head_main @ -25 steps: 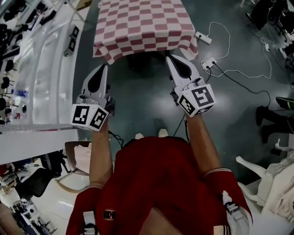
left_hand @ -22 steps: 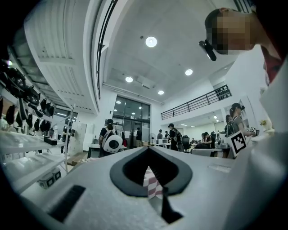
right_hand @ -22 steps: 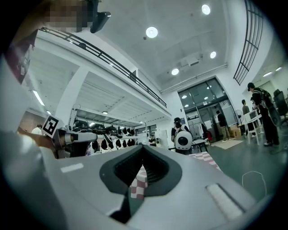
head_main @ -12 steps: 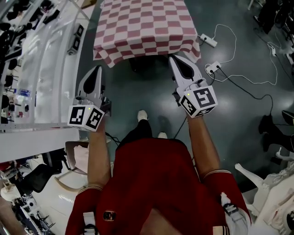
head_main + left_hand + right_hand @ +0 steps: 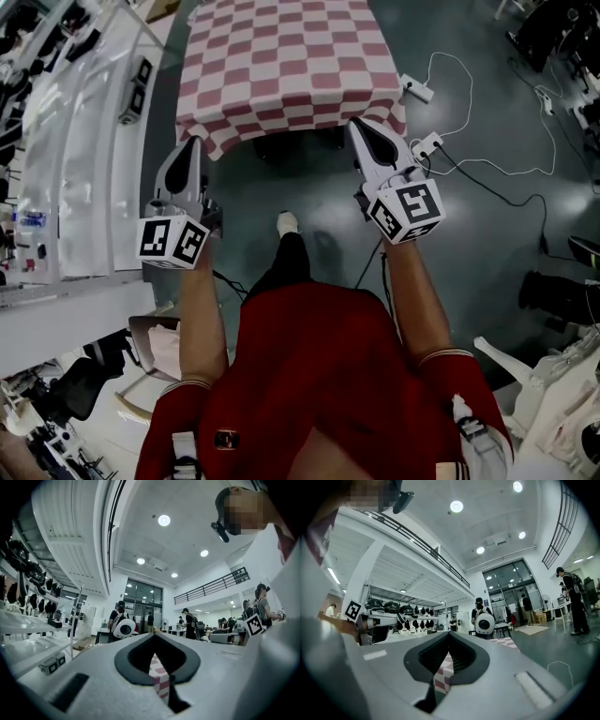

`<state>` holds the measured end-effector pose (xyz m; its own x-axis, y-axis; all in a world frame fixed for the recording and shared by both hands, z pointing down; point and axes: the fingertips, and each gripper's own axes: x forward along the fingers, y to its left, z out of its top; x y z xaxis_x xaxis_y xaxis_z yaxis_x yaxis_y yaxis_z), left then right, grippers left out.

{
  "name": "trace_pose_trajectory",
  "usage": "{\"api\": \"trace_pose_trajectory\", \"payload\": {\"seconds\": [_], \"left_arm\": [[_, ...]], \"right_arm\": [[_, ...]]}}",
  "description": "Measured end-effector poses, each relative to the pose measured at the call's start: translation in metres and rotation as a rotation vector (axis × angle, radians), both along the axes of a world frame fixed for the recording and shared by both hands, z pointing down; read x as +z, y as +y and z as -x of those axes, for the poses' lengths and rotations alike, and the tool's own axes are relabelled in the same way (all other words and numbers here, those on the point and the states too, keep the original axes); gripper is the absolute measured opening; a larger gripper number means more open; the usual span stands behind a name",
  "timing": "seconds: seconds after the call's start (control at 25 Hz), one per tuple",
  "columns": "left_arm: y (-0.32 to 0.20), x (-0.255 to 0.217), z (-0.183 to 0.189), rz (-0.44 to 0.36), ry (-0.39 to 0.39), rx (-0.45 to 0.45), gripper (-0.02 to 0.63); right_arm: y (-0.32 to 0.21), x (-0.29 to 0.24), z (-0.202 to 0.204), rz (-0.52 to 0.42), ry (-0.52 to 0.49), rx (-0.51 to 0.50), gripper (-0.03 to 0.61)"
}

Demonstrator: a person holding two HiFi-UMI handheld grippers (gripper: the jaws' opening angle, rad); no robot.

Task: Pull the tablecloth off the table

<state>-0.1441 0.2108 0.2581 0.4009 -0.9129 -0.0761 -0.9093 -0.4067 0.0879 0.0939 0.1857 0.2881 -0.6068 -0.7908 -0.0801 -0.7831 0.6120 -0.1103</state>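
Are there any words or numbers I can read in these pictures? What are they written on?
No text can be read anywhere.
Marker cubes: only black-and-white square patterns, no letters.
Small badge on the red shirt: too small to read.
Tablecloth: just red and white checks, no print.
Things on the white shelves: too small and blurred to read.

We counted one tablecloth (image 5: pixel 286 66) at the top centre. Below its near edge were two grippers, the left gripper (image 5: pixel 194 142) and the right gripper (image 5: pixel 359 124). On the floor at upper right lay two power strips, the upper power strip (image 5: pixel 418 86) and the lower power strip (image 5: pixel 427 142). One shoe (image 5: pixel 287 223) showed mid-frame.
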Motion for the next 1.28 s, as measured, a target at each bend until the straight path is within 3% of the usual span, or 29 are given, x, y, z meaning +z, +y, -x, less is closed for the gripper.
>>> {"api": "trace_pose_trajectory", "payload": {"seconds": [0.48, 0.8, 1.28], "left_arm": [[-0.172, 0.030, 0.081, 0.018, 0.026, 0.049, 0.005], [-0.246, 0.049, 0.124, 0.022, 0.048, 0.074, 0.006], [-0.325, 0.077, 0.123, 0.098, 0.006, 0.041, 0.006]], "right_arm": [[-0.153, 0.021, 0.054, 0.047, 0.073, 0.102, 0.015], [-0.222, 0.034, 0.073, 0.069, 0.093, 0.177, 0.015], [-0.307, 0.065, 0.049, 0.138, 0.166, 0.215, 0.015]]}}
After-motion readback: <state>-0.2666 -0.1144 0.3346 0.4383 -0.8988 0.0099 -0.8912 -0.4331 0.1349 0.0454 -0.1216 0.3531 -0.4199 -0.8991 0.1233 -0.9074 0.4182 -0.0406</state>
